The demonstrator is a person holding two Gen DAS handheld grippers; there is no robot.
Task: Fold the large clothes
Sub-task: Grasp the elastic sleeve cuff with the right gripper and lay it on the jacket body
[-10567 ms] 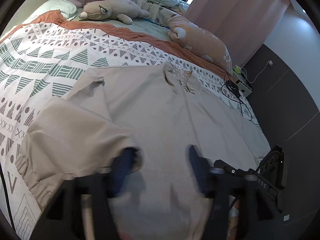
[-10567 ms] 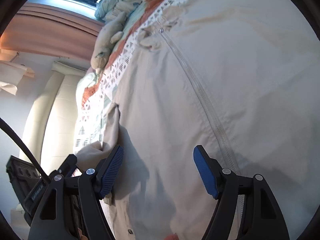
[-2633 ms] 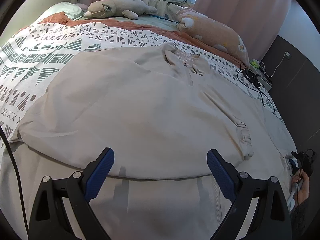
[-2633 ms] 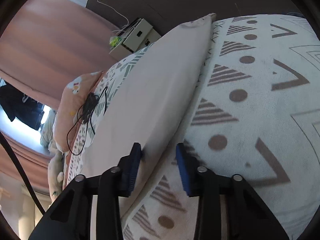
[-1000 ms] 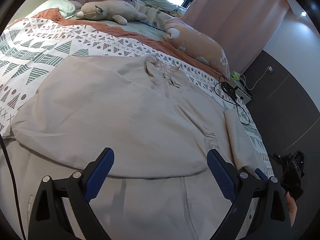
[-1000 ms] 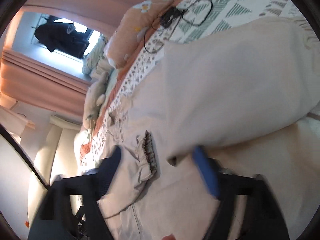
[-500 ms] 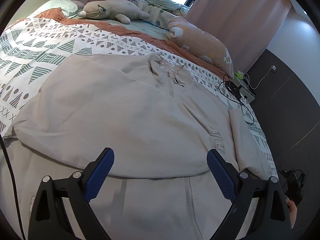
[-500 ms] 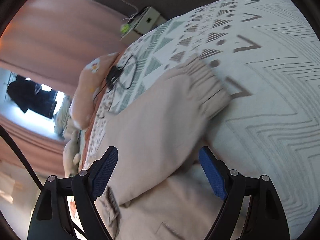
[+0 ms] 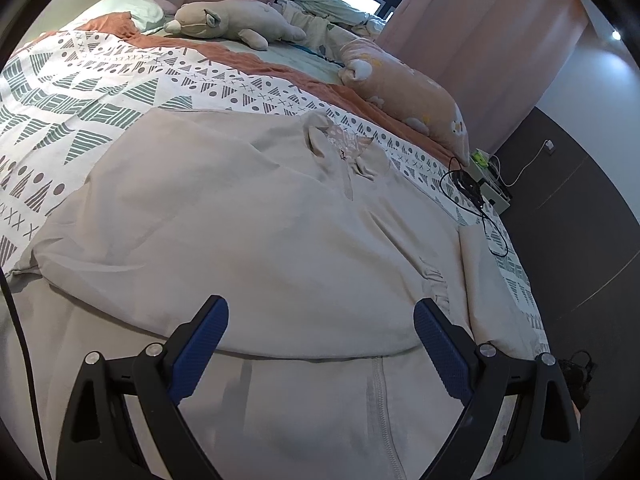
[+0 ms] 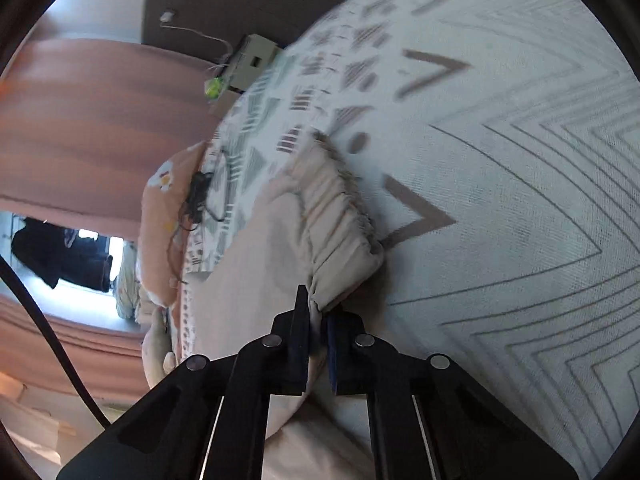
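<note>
**Right gripper pinches the jacket cuff on the bed**

A big beige jacket (image 9: 248, 240) lies spread out on the bed (image 9: 80, 92). It fills the middle of the left wrist view. Its collar (image 9: 340, 148) points to the top of the frame, and a zipper (image 9: 380, 408) runs down near the bottom. One sleeve is folded across the body of the jacket.

The left gripper (image 9: 316, 344) sits at the bottom of that view, above the jacket. Its blue pads (image 9: 200, 344) are spread wide apart, with nothing between them.

In the right wrist view, the right gripper (image 10: 318, 320) is at the bottom middle. Its jaws have just been closing, and now they are pressed together on the edge of the jacket's crinkly cuff (image 10: 340, 220). The cuff lies on the bed cover (image 10: 520, 200), which has grey lines and triangles.

A plush animal (image 9: 228, 24) lies at the top of the left wrist view. A peach pillow (image 9: 408, 92) lies at the upper right. A black cable (image 9: 476, 200) sits on the bed's right edge. Pink curtains (image 9: 472, 52) hang behind.
</note>
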